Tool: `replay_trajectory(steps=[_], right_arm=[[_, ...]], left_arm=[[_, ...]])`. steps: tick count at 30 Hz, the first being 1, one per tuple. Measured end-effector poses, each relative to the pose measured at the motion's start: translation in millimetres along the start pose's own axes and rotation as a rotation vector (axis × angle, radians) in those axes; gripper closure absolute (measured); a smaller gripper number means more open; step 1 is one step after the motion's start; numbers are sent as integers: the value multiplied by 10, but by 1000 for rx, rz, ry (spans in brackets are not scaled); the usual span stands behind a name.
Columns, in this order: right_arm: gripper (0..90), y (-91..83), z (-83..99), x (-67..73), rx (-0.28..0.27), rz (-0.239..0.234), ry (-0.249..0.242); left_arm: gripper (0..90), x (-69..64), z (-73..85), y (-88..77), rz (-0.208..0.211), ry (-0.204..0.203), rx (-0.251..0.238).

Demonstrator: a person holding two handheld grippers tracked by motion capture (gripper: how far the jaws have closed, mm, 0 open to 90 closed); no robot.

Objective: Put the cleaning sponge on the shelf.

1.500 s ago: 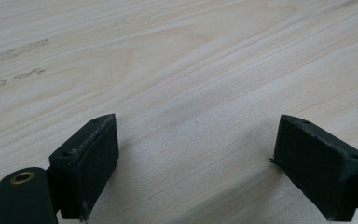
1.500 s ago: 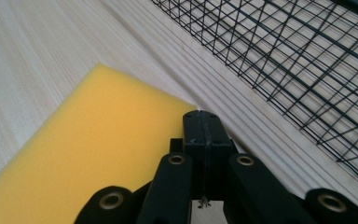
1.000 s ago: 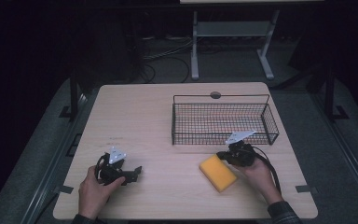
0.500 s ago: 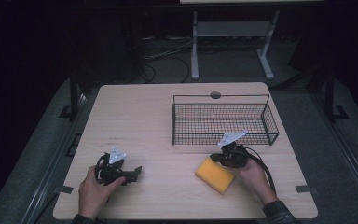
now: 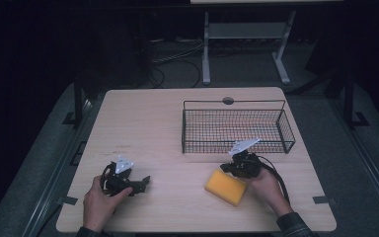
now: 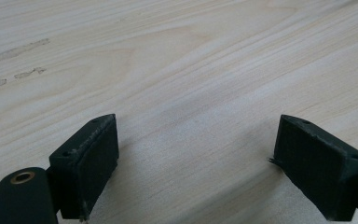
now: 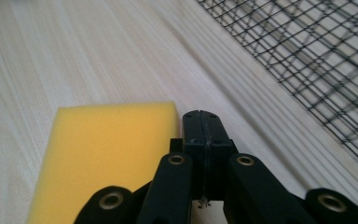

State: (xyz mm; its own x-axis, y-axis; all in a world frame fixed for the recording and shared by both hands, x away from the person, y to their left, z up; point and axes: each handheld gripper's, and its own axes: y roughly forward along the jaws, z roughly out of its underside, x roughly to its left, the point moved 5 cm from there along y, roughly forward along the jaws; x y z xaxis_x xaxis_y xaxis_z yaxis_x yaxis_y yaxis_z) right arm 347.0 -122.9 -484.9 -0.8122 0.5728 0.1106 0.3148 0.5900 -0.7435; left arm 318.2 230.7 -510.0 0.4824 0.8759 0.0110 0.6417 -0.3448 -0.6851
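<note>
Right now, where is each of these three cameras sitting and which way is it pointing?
High view: above the person's side, looking forward and down on the light wooden table; both hands, left claw, right claw.
Left gripper view: rides the left claw, facing bare tabletop between open jaws.
Right gripper view: rides the right claw, jaws shut, beside the yellow rectangular sponge, black wire basket beyond.
Shared: high and right gripper views both show sponge and basket.
</note>
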Motion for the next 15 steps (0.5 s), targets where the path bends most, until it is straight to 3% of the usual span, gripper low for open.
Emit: replay_trajectory(steps=[9, 15], right_arm=[[862, -126, 60, -67, 10, 15, 32], [769, -213, 132, -99, 16, 28, 59]], left_arm=[[129, 0, 0, 0, 0, -1, 0], [129, 0, 0, -1, -1, 0, 0]])
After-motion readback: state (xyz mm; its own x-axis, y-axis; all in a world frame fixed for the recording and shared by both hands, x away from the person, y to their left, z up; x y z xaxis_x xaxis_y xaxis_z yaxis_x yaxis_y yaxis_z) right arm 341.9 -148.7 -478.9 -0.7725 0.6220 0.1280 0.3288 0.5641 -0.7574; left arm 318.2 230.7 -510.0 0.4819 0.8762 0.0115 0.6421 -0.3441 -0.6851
